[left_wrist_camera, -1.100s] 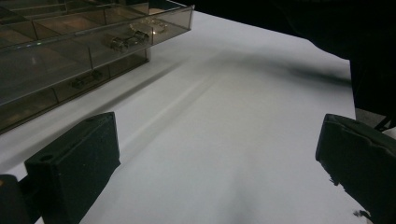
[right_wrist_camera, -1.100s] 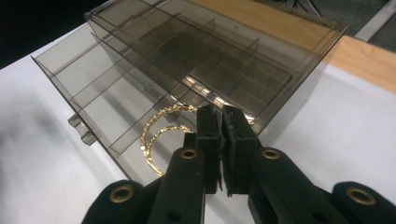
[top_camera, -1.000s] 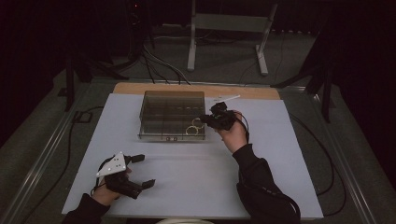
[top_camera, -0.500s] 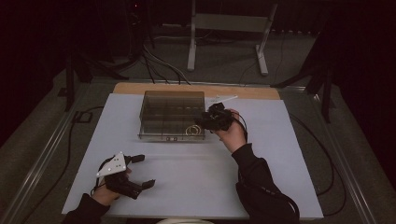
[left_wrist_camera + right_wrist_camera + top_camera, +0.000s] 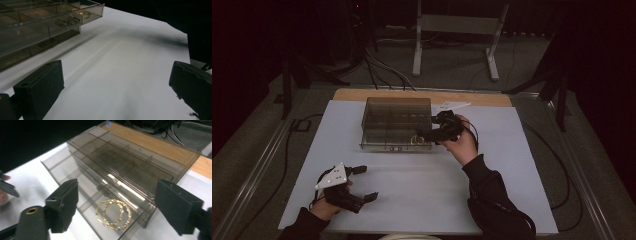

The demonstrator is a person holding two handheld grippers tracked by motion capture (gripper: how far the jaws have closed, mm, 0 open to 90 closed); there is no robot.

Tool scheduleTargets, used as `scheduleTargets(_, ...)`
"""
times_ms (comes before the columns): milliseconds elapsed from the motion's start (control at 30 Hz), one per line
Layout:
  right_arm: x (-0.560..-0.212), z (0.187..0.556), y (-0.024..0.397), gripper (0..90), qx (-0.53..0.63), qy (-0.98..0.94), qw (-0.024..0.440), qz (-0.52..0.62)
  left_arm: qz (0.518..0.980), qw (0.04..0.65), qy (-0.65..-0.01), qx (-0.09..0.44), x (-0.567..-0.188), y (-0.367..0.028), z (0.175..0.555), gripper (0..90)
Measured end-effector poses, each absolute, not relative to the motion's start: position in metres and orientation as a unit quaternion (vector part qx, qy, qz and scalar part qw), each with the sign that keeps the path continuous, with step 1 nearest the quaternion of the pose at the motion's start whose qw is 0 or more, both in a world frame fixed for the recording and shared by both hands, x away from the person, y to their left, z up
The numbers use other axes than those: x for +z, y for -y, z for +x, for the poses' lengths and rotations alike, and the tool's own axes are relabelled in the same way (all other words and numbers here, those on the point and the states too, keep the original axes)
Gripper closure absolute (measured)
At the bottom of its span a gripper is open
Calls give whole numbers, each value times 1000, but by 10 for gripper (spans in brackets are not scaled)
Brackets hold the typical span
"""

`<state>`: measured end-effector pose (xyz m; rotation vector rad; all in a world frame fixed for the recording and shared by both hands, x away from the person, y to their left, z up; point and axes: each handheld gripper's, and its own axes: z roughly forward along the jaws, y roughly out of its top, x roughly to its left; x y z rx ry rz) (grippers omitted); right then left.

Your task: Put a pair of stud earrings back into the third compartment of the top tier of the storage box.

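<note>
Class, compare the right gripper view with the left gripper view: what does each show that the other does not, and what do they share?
Right gripper view alone: two gold bangles lying in a near compartment, and the bare wooden tabletop strip behind the organizer. Left gripper view alone: small gold-coloured clasps on the organizer's front, and a broad bare stretch of white mat. Both: the smoky clear plastic organizer, the white mat, and a pair of open black fingers.

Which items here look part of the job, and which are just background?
Likely in the job:
- smoky clear organiser box
- gold hoops in its near compartment
- right gripper, open at the box
- left gripper, open over the table

Just around:
- metal stand
- floor cables
</note>
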<state>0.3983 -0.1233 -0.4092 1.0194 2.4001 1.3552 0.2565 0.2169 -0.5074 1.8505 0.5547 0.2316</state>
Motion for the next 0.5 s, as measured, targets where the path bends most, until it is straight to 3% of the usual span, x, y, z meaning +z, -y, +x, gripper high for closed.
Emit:
scheduleTargets(133,-404,395,124,141,467,-814,94,334,786,562,-237,97,-508,-217,257,5)
scheduleTargets(367,-398,388,123,3,473,-823,74,304,787,562,-237,97,-508,-217,257,5)
scheduleTargets(500,-395,382,123,0,476,-825,82,292,786,561,-238,98,-508,-217,256,5)
